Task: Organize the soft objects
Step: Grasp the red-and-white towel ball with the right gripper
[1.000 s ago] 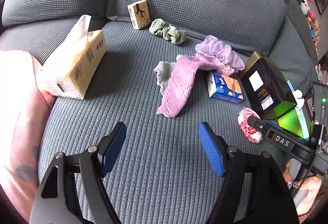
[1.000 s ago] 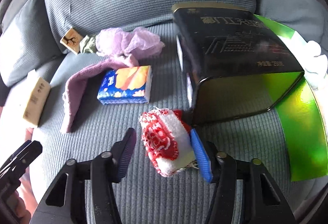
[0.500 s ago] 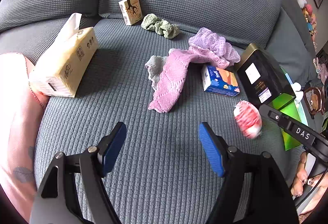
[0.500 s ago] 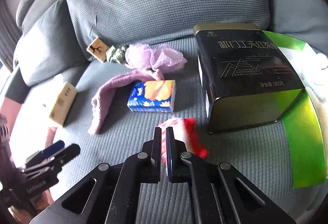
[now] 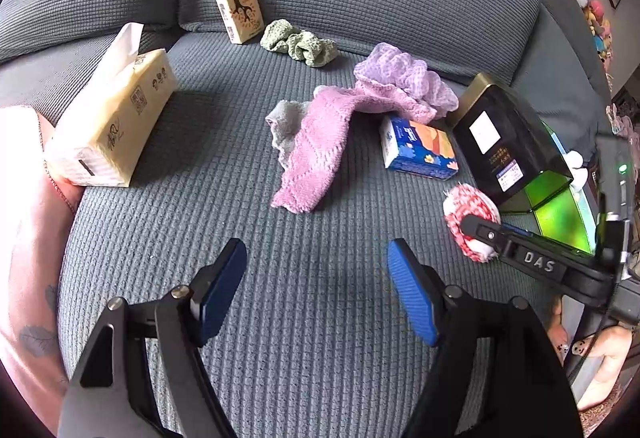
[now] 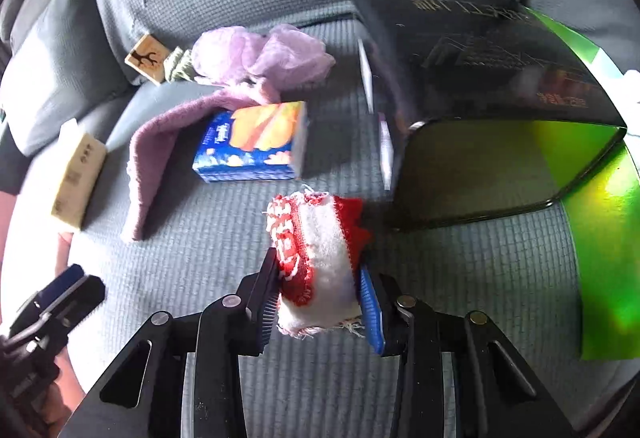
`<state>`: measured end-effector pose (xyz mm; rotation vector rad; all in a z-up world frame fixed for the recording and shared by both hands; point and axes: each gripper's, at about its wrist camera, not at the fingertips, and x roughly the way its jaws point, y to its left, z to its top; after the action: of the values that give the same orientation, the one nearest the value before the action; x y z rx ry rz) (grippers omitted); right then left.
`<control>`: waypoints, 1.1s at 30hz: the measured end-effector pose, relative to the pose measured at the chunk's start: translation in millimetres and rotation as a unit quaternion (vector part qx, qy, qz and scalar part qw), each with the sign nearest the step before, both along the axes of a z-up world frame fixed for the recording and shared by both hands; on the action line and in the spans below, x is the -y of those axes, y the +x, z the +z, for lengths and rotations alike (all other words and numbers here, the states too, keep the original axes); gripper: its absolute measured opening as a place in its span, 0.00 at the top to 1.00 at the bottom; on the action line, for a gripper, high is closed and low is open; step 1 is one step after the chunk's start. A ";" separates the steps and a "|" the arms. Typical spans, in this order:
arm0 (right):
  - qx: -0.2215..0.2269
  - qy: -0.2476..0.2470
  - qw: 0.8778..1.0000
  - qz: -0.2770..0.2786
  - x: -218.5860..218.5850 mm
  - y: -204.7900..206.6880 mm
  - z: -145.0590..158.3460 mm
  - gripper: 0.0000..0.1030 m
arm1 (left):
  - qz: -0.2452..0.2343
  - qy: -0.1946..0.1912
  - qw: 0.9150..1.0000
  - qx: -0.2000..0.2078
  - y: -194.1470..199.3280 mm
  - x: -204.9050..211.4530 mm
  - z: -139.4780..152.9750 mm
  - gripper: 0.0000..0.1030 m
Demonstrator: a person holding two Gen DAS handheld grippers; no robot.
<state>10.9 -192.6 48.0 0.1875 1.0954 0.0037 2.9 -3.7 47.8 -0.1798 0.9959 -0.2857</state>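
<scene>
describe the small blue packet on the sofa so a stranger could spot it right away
On the grey sofa seat, find the big black tin. Just left of it lies the blue tissue packet, beside the pink knitted cloth. It is the only blue item, printed with orange.

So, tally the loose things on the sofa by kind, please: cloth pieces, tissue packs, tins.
Cloth pieces: 5 (red-and-white, pink, grey, lilac, green)
Tissue packs: 3 (cream, tan, blue)
Tins: 1 (black)
Total: 9
</scene>
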 end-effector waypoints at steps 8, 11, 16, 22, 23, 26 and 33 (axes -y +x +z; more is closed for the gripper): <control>-0.024 0.098 0.992 0.081 -31.2 -5.4 3.1 0.63 | 0.001 -0.012 1.000 0.004 0.1 -3.3 3.2 0.30; -0.025 0.071 0.993 0.096 -43.2 -8.5 2.3 0.50 | 0.005 -0.016 1.000 0.000 1.0 -6.4 2.8 0.30; 0.001 0.065 0.995 0.069 -28.1 -16.8 19.1 0.34 | 0.006 -0.025 1.000 -0.006 2.0 -6.6 3.0 0.30; 0.020 0.138 0.988 0.064 -11.3 -15.5 24.4 0.34 | -0.056 -0.074 0.995 -0.042 2.1 14.5 -1.2 0.31; 0.014 0.147 0.987 0.067 -12.3 -13.6 21.8 0.34 | -0.063 -0.072 0.994 -0.044 1.1 20.1 -2.8 0.32; 0.002 0.144 0.987 0.068 -17.1 -9.9 14.4 0.34 | -0.075 -0.067 0.993 -0.054 0.4 34.1 -10.1 0.36; -0.041 0.156 0.983 0.083 -27.0 1.6 -11.4 0.52 | -0.103 -0.126 0.983 -0.090 9.5 41.3 -28.9 0.56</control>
<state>12.5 -165.6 36.6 0.3805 1.1858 0.3216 12.5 -45.1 18.9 -0.3376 1.1591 -0.5940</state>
